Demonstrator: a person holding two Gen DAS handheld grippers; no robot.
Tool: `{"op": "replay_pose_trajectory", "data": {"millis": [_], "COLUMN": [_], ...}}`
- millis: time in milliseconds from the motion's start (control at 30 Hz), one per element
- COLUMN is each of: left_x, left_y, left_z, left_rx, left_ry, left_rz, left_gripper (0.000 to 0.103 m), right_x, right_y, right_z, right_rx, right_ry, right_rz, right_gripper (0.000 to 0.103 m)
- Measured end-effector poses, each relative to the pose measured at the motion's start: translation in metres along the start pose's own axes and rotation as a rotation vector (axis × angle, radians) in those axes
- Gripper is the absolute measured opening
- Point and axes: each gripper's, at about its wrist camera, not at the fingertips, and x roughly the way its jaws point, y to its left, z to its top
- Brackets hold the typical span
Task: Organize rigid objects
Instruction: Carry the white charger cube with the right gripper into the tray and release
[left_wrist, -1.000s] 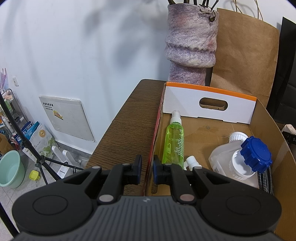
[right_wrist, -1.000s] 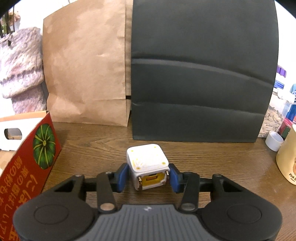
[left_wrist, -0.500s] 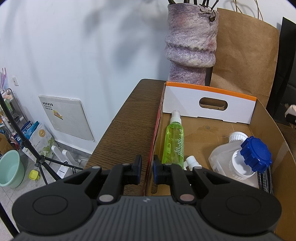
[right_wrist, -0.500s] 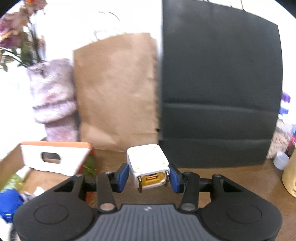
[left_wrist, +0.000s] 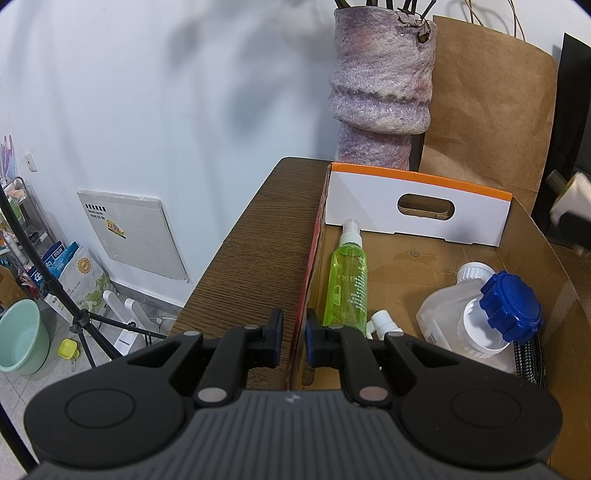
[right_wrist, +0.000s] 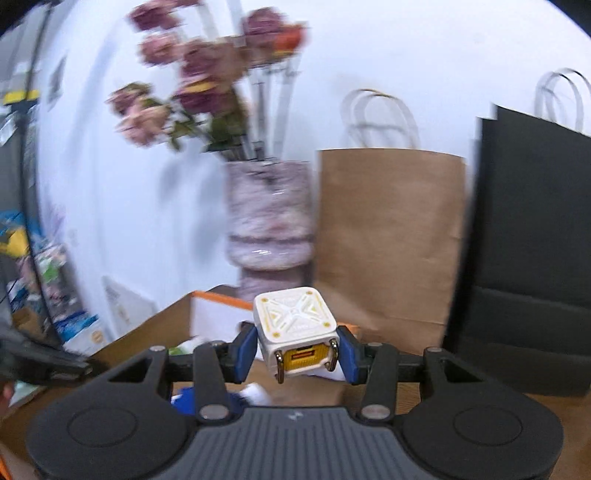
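Observation:
My right gripper (right_wrist: 297, 350) is shut on a white cube charger (right_wrist: 295, 328) with a yellow face, held in the air over the near right part of the cardboard box (right_wrist: 166, 325). It also shows blurred at the right edge of the left wrist view (left_wrist: 570, 195). My left gripper (left_wrist: 293, 338) is shut on the box's left wall (left_wrist: 314, 251). Inside the box lie a green spray bottle (left_wrist: 349, 280), a clear jug (left_wrist: 454, 314) with a blue cap (left_wrist: 511, 312), and a small white nozzle (left_wrist: 380, 321).
A purple vase (left_wrist: 380, 85) with dried flowers, a brown paper bag (left_wrist: 487, 110) and a black bag (right_wrist: 528, 258) stand behind the box on the wooden table (left_wrist: 258, 240). A braided cable (left_wrist: 532, 354) lies in the box's right corner. The table's left edge drops to the floor.
My right gripper has lifted the charger off the table and swung left and up toward the box; its view is blurred by motion. My left gripper has stayed on the box wall.

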Motion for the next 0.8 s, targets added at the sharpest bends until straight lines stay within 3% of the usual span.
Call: {"op": "replay_pose_trajectory", "data": {"millis": [333,767,800], "left_x": [0.0,0.0,0.0], "left_y": [-0.001,-0.002,-0.002], "left_z": [-0.001,-0.001,-0.001], "left_rx": [0.003,0.005,0.004], "left_ry": [-0.004,-0.004,-0.004], "left_rz": [0.0,0.0,-0.001], "left_gripper": [0.012,0.012,0.012], "right_x": [0.01,0.011,0.011], "right_y": [0.044,0.047,0.047], "right_z": [-0.012,-0.014,-0.014], "right_rx": [-0.109,-0.139,-0.137], "right_ry": [0.071,0.092,0.085], "right_rz": [0.082,0.08,0.076], "right_gripper": [0.045,0.046,0.055]}}
